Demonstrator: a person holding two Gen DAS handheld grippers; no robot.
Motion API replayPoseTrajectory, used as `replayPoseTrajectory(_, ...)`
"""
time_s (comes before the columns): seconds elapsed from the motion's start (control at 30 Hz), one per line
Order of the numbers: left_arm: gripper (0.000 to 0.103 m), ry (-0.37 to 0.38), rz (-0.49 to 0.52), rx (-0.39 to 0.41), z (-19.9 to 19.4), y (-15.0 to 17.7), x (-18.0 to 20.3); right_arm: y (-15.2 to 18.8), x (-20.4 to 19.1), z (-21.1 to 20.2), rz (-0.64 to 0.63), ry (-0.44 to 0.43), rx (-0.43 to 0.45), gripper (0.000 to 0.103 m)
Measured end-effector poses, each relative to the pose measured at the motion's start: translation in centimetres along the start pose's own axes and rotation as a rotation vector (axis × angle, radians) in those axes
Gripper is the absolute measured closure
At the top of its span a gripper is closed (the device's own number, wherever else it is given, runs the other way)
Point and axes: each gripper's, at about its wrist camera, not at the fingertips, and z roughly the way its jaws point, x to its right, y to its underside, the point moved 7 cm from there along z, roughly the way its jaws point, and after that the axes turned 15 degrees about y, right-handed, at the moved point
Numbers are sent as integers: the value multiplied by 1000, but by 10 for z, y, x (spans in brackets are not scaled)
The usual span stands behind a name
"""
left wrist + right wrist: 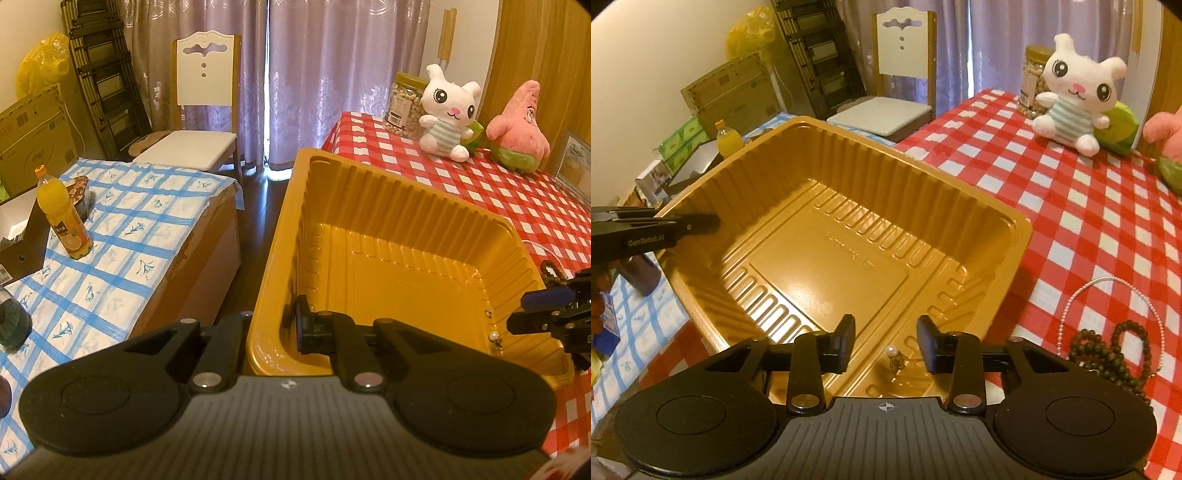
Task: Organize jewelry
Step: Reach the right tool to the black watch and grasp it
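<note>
The gold plastic tray [849,236] sits at the edge of the red-and-white checked tablecloth [1089,229], filling the middle of the right wrist view; its long axis runs from lower left up toward the upper right there, one corner jutting at the white chair [901,74] in the upper centre; its ribbed walls rise steeply and its floor is split by a ridge into a wide bay and a narrow strip along the near side; in that narrow strip, low in the frame, lies a small pearl earring [894,356], the only thing in the tray, its pearl end toward the top of the frame.

The right gripper [886,341] hangs directly over that earring with its jaws parted to a moderate gap, pads clear of it, nothing held; the left gripper [271,326] is clamped tight on the tray's left wall, one finger inside, one outside, at the lower centre of the left wrist view.

At the lower right of the right wrist view, on the cloth just beside the tray, a dark beaded bracelet [1108,350] lies coiled with a thin white bead necklace [1115,291] looped around it; upper right, a white plush rabbit [1075,92] and a jar of nuts [1034,74]; purple curtains [332,74] behind; left of the left wrist view, a blue-checked cloth [110,229] with an orange drink bottle [62,214].
</note>
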Motion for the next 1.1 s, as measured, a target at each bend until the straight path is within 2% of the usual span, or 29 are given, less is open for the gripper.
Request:
replayPoseTrajectory(0.5,95,-3,3,-4,-1,2,2,12,7,-38,42,0,12,60)
replayPoseTrajectory(1.1,95,-23,36,-8,-7,4,9,41,54,-71,178,55,20,59)
